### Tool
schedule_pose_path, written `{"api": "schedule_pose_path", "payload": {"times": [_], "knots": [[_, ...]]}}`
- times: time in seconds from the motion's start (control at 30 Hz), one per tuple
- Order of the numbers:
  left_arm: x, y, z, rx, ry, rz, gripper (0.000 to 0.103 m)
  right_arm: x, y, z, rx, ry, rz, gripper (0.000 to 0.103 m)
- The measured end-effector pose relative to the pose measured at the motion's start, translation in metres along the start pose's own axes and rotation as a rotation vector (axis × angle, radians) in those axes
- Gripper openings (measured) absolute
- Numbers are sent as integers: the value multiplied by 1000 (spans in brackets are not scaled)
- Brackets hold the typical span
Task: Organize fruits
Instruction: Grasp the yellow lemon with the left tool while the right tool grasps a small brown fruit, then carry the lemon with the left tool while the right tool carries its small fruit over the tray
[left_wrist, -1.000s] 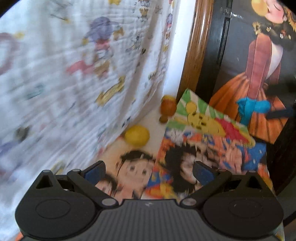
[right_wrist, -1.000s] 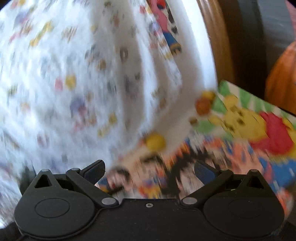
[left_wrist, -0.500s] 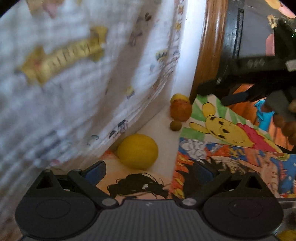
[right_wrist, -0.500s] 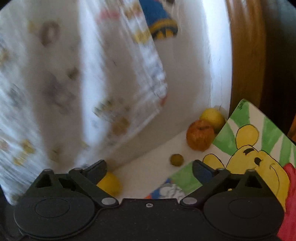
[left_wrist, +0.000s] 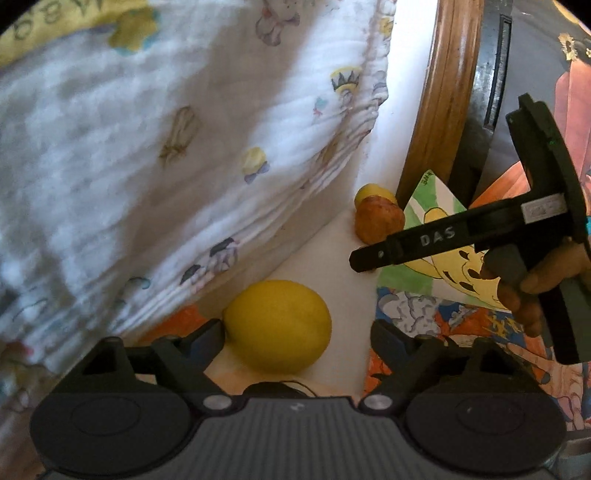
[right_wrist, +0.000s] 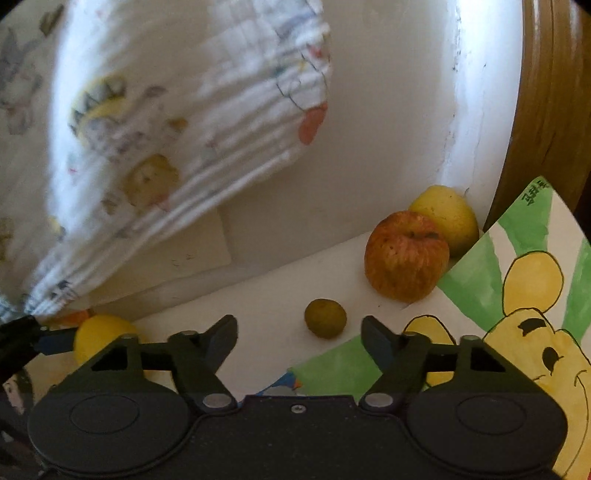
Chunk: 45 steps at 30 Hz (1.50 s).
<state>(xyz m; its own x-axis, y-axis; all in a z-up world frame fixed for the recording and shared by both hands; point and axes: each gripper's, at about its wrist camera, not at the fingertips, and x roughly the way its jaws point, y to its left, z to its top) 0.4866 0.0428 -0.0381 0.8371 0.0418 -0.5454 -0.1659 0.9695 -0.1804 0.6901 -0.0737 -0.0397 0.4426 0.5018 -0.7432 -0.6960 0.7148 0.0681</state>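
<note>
You have both sets of jaws spread, the left gripper (left_wrist: 295, 330) straddling the lemon (left_wrist: 277, 325), the right gripper (right_wrist: 299, 338) lined up near the small green fruit (right_wrist: 325, 317)

Yellow lemon (left_wrist: 277, 325), red-orange apple (right_wrist: 406, 258)

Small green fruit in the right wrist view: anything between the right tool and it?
Nothing visible. The small green fruit lies on bare white surface just ahead of the open right tool, between its fingertips' line. The red apple sits farther back, apart.
</note>
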Motion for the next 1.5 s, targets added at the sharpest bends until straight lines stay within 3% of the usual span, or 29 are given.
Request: {"api": "schedule_pose_path", "payload": {"times": [0.3,0.57,1.07,1.5], "knots": [[10,8,3,-41,25,21,69,19,1,-6,-11,8,-21,54],[13,10,2,-46,26,33,66,24,7,-5,-56,-1,-54,31],[-2,20,-4,-93,23,-13,65,-2,32,-19,-67,25,26,31],[-67,11,3,-125,-43,-32,65,-96,67,-22,-42,-88,79,31]]}}
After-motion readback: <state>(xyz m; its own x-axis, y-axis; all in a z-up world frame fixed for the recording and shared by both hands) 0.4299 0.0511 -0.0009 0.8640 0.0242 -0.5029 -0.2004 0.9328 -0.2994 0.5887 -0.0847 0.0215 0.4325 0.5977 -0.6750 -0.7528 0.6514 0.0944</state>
